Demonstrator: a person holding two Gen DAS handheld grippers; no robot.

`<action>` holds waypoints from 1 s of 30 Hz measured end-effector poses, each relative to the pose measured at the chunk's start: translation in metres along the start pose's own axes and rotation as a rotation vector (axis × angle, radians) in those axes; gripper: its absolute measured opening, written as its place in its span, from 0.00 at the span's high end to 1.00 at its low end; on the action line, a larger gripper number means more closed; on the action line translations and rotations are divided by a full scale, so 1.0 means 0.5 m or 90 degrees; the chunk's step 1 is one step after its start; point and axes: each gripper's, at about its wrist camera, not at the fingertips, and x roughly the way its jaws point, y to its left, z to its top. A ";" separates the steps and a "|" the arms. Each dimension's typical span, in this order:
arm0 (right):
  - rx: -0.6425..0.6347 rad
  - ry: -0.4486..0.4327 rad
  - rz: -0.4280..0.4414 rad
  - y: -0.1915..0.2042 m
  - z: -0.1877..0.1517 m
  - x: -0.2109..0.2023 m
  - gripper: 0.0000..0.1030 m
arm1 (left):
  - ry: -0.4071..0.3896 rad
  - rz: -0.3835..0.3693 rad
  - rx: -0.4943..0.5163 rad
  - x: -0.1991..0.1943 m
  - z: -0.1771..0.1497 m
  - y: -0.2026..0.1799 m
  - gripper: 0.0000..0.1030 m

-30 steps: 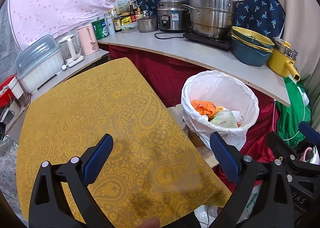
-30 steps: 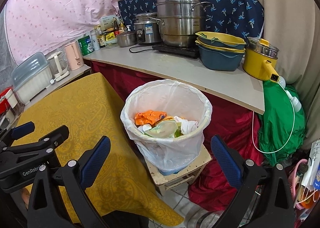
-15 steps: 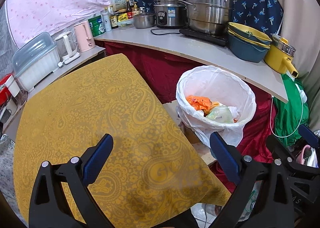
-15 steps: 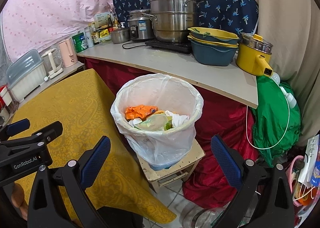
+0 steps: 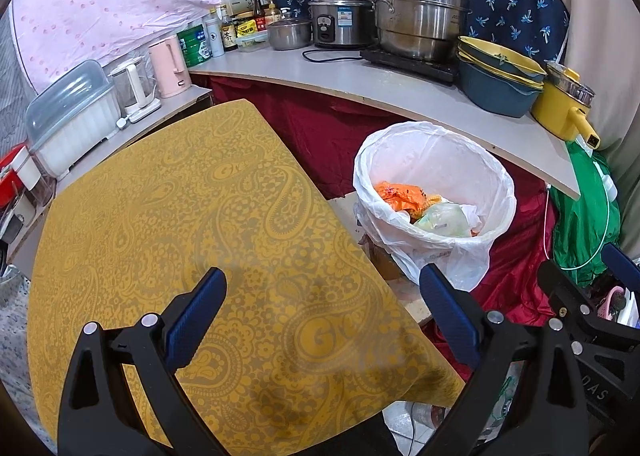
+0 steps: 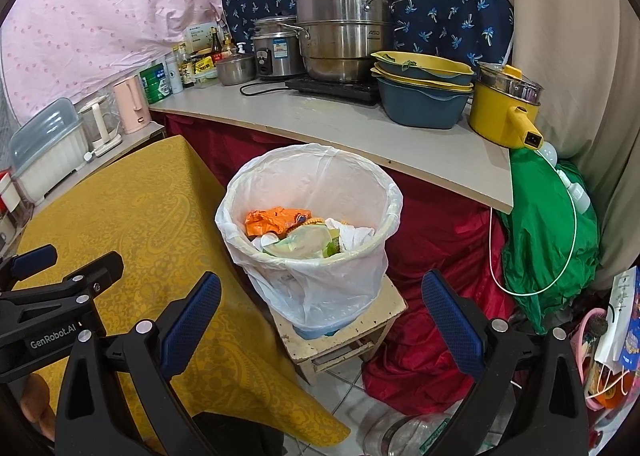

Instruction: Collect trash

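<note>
We hold our left gripper point(image 5: 320, 312) above the table covered in a mustard-yellow paisley cloth point(image 5: 192, 216), its 2 blue-padded fingers point(image 5: 196, 316) spread wide with nothing between them. Our right gripper point(image 6: 320, 316) hangs off the table's right edge, fingers point(image 6: 448, 316) equally wide apart and empty, pointing at the round bin lined with a white plastic bag point(image 6: 312, 176).

The bin stands on a low cream wooden stool point(image 6: 360, 332), just beside the table's right edge and in front of the grey counter draped with dark red cloth point(image 6: 360, 128). The collected trash lies inside it — an orange crumpled wrapper point(image 6: 276, 218), a pale green plastic bag point(image 6: 308, 242) and white tissue point(image 6: 352, 232).

The cloth's surface under the left gripper is bare out to its far and right edges. Right of the bin, a green fabric bundle point(image 6: 548, 224) with a white cord looped over it crowds the space. On the counter behind sit a stacked steel steamer pot point(image 6: 344, 28), stacked blue-and-yellow basins point(image 6: 424, 92) and a yellow electric pot point(image 6: 504, 112). A clear plastic bottle point(image 6: 404, 434) lies on the tiled floor near the right gripper.
</note>
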 end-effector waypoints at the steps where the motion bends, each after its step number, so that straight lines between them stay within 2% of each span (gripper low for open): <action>1: 0.000 0.000 -0.001 0.001 -0.001 0.001 0.06 | 0.000 0.001 0.001 0.000 -0.001 -0.001 0.10; 30: 0.001 0.004 -0.006 0.001 -0.008 0.010 0.06 | 0.002 0.009 0.005 0.011 -0.012 -0.003 0.10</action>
